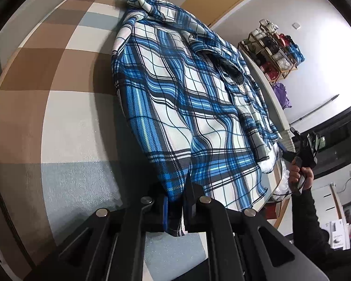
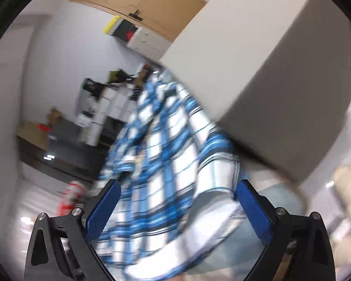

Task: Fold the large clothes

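A blue-and-white plaid shirt [image 1: 189,98] lies spread along the table [image 1: 65,107] — its checked brown, cream and grey cover shows beside it — reaching from the far end to the near edge. The left gripper [image 1: 175,213] is clamped tight on the shirt's near hem at that edge. In the blurred right wrist view the right gripper [image 2: 177,208] stands wide, blue pads [image 2: 103,210] parted, with plaid cloth [image 2: 166,164] showing between them — whether they touch it cannot be told. A hand [image 1: 301,175] grips its handle off the table's right edge.

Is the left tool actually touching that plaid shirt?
Touching. The left wrist view shows the left tool shut on the shirt's near edge, cloth pinched between its pads.
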Demonstrator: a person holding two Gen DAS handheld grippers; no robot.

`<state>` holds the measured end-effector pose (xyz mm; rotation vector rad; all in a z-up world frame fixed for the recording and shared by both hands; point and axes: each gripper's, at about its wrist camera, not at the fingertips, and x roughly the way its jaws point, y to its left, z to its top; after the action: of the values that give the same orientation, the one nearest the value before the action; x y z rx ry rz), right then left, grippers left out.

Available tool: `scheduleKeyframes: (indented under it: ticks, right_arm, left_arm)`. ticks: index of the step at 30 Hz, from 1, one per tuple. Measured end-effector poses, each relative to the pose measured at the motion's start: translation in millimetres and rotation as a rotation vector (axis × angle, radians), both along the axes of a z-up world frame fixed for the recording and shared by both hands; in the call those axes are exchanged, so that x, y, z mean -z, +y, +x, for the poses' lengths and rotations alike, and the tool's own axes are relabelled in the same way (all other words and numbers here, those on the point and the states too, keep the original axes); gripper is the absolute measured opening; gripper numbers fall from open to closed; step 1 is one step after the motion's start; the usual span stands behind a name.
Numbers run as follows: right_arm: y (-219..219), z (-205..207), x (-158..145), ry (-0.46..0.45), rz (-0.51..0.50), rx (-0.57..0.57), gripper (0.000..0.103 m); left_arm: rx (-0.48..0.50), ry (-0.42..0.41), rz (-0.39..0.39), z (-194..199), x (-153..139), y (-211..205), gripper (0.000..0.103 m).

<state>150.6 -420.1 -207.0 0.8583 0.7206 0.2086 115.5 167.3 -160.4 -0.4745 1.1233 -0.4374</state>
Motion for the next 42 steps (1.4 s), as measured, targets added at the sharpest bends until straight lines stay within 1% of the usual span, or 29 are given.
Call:
scheduleKeyframes:
  ticks: [2,4,7,10,12,13,15,16,17,18,21,23,24,25,26,27,29,30,31,32,34,37,38,40,42]
  right_arm:
    - [2,-5,-6,0.006,-0.112,0.019,0.100]
    - [4,-9,-3,0.018,-0.204,0.013,0.100]
    - [6,-16,2,0.030,-0.339,-0.032,0.100]
    - [10,-23,4,0.014,-0.453,-0.058,0.100]
    - [8,-27,4,0.015,-0.485,-0.061,0.100]
    - [8,-27,6,0.021,-0.495,-0.072,0.097]
    - [11,-24,8,0.033,-0.533,-0.086,0.088]
    - [12,-22,10,0.042,-0.561,-0.096,0.079]
    - [14,-16,9,0.049,-0.579,-0.099,0.075]
    - [15,-14,9,0.055,-0.604,-0.098,0.075]
    - [18,-8,4,0.035,-0.660,-0.083,0.067]
    - [21,-2,1,0.032,-0.676,-0.083,0.055]
    - [23,1,0,0.030,-0.673,-0.082,0.052]
    - [25,4,0,0.027,-0.661,-0.084,0.044]
    - [26,6,0,0.023,-0.652,-0.089,0.034]
    - [28,9,-1,0.015,-0.636,-0.095,0.029]
    - [32,7,-2,0.008,-0.635,-0.092,0.009]
    - [35,8,-4,0.013,-0.660,-0.070,0.005]
    - [39,7,-5,0.012,-0.681,-0.047,0.002]
    - [41,6,-6,0.005,-0.678,-0.045,0.001]
    - [48,2,-8,-0.015,-0.703,-0.036,0.001]
    - [61,-5,-11,-0.022,-0.780,-0.020,0.000]
    - [64,-11,-16,-0.041,-0.808,0.012,0.000]
    - [64,-21,-26,-0.073,-0.810,0.057,0.000]
    - [64,-31,-34,-0.105,-0.813,0.084,0.000]
  left_arm:
    - [0.002,-0.004,0.000,0,0,0,0.003]
    - [0.002,-0.005,-0.007,0,1,1,0.003]
    - [0.002,-0.004,-0.019,1,2,3,0.003]
    - [0.003,-0.004,-0.018,1,1,4,0.003]
    - [0.005,-0.005,-0.012,1,1,3,0.003]
    - [0.005,-0.005,-0.010,1,0,3,0.003]
    - [0.004,-0.003,-0.008,1,0,3,0.003]
    - [0.003,-0.002,-0.007,1,0,3,0.003]
    - [0.001,0.000,-0.007,1,0,3,0.003]
    - [-0.001,0.001,-0.006,1,0,3,0.003]
    - [-0.005,0.006,-0.003,1,0,2,0.003]
    - [-0.009,0.008,0.002,2,-1,1,0.003]
    - [-0.010,0.008,0.003,2,-1,1,0.003]
    - [-0.013,0.010,0.003,2,-1,1,0.003]
    - [-0.017,0.012,0.001,3,-1,1,0.003]
    - [-0.023,0.014,-0.004,3,0,1,0.004]
    - [-0.037,0.022,-0.024,6,1,2,0.006]
    - [-0.045,0.027,-0.040,7,2,3,0.006]
    - [-0.054,0.034,-0.073,9,5,4,0.006]
    - [-0.059,0.039,-0.096,11,7,4,0.005]
    - [-0.073,0.047,-0.132,12,10,4,0.005]
    - [-0.099,0.072,-0.156,12,11,5,0.003]
    - [-0.096,0.076,-0.158,11,11,5,0.002]
    - [-0.096,0.067,-0.152,6,8,8,0.002]
    - [-0.083,0.059,-0.164,2,5,9,0.002]
